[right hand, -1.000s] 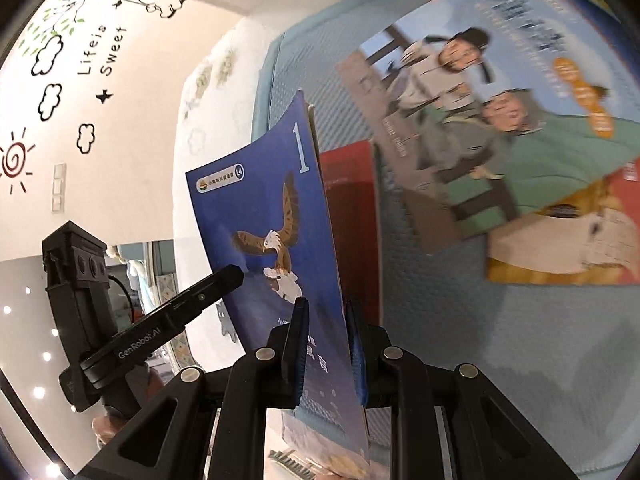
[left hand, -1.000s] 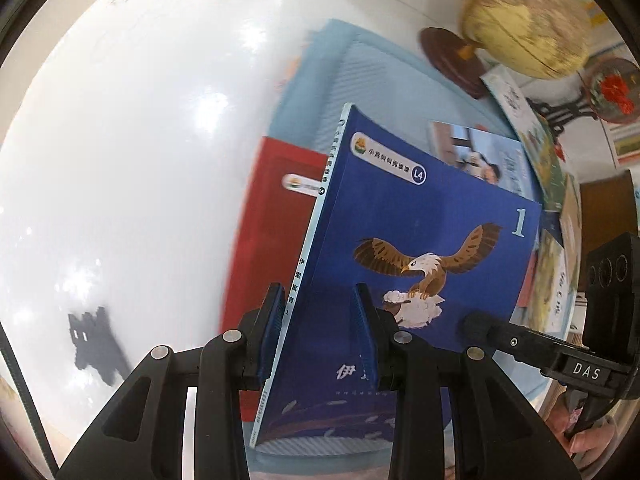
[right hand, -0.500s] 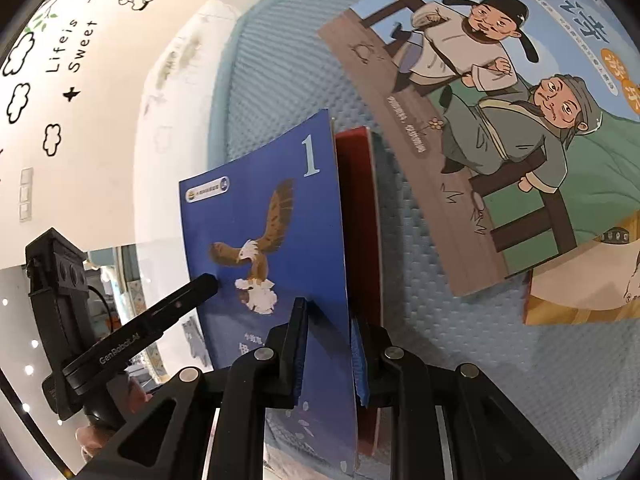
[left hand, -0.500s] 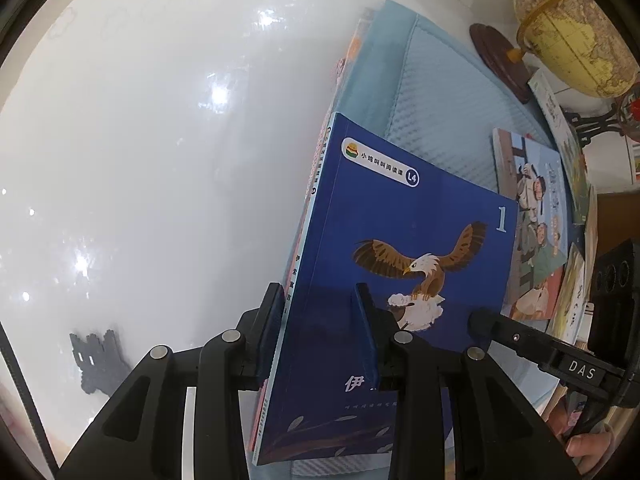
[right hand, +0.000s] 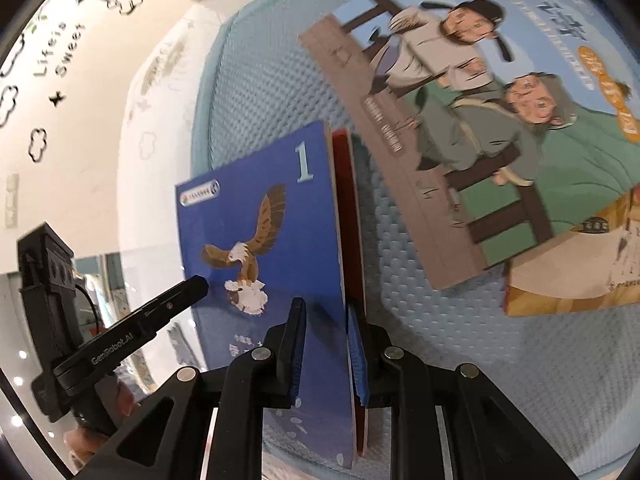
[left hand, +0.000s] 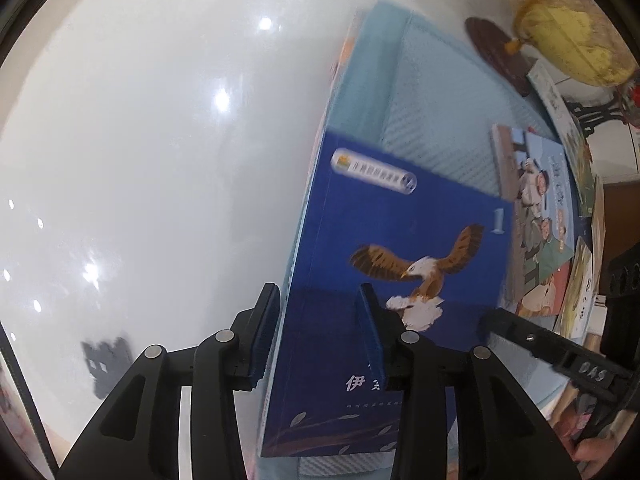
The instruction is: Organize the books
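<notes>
Item: blue book (left hand: 400, 264), eagle cover, large "1" top corner, white label pill near spine.

Change since a sec ago: bk was tilted up off the mat, red book (right hand: 348, 216) plainly showing beneath. Now it's lowered nearly flat onto that red bk, edges roughly lined up; only a red sliver shows along the fore-edge in R view. My read: stack placement about done, release is the step in hand.

L gripper (left hand: 320, 332): jaws have just been opening. Spine edge sits between the pads, but I see a gap on the outer side, so no real pinch — released or nearly.

R gripper (right hand: 326, 344): narrow, pads clamped on the fore-edge. Whether the red bk is caught in there too, can't tell.

Location: near-left part of blue mesh mat (right hand: 460, 360), by white table (left hand: 140, 160).

Condition: cover glossy, clean, thin softback, flexes a bit.

Others: illustrated book (right hand: 480, 120) loose on mat to the right, still to sort. Globe (left hand: 568, 24) at far edge.
</notes>
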### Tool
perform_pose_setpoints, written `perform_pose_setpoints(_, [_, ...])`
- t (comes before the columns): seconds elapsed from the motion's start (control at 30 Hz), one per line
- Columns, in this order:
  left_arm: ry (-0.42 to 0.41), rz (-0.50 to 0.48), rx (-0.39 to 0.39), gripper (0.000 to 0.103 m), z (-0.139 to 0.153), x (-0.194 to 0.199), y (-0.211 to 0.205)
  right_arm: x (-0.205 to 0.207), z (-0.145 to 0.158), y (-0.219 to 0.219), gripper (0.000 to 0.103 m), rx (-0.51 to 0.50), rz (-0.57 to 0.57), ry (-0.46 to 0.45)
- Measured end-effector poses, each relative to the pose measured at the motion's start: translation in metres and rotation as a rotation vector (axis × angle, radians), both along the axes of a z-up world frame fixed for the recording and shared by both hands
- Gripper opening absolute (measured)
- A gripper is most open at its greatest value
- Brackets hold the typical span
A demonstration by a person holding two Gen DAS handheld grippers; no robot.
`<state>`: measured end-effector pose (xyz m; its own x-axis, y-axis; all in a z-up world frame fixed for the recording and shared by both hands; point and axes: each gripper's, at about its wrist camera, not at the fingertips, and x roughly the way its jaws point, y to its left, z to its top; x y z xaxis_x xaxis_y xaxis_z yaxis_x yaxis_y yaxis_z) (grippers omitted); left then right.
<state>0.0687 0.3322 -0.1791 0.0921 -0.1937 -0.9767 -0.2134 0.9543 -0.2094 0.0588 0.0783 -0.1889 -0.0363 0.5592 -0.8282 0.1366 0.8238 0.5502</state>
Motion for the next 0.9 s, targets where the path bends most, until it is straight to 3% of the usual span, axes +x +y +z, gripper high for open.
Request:
perform_pose_setpoints(0.13, [-0.126,-0.133,0.075,0.039,0.034,0.023,-0.032,-0.005,0.02,-0.045,0.021,0.061,-0.11,-0.091])
perform_pose_setpoints(0.17, [-0.146,-0.173,0.079,0.039,0.038,0.032,-0.043,-0.008,0.023,-0.065,0.028,0.05,-0.163,-0.118])
perform_pose_setpoints(0.2, [-0.158,-0.216,0.081,0.04,0.04,0.042,-0.055,-0.009,0.023,-0.077,0.045,0.038,-0.199,-0.127])
perform_pose_setpoints(0.23, [-0.168,-0.266,0.082,0.04,0.039,0.055,-0.07,-0.012,0.02,-0.094,0.052,0.022,-0.255,-0.128])
perform_pose_setpoints(0.33, [-0.192,-0.418,0.074,0.04,0.029,0.091,-0.12,-0.016,0.008,-0.125,0.054,0.022,-0.328,-0.098])
perform_pose_setpoints(0.43, [-0.194,-0.509,0.072,0.04,0.018,0.119,-0.161,-0.019,-0.002,-0.146,0.054,0.012,-0.364,-0.092])
perform_pose_setpoints(0.5, [-0.181,-0.538,0.067,0.04,0.01,0.137,-0.181,-0.02,-0.006,-0.154,0.054,0.024,-0.375,-0.088])
perform_pose_setpoints(0.63, [-0.147,-0.574,0.154,0.04,-0.005,0.163,-0.207,-0.019,-0.002,-0.161,0.054,0.04,-0.373,-0.113])
perform_pose_setpoints(0.8, [-0.13,-0.522,0.066,0.043,-0.008,0.169,-0.212,-0.016,0.001,-0.167,0.054,0.059,-0.357,-0.14])
perform_pose_setpoints(0.9, [-0.128,-0.536,0.081,0.043,-0.007,0.151,-0.22,-0.015,-0.005,-0.169,0.053,0.053,-0.33,-0.15])
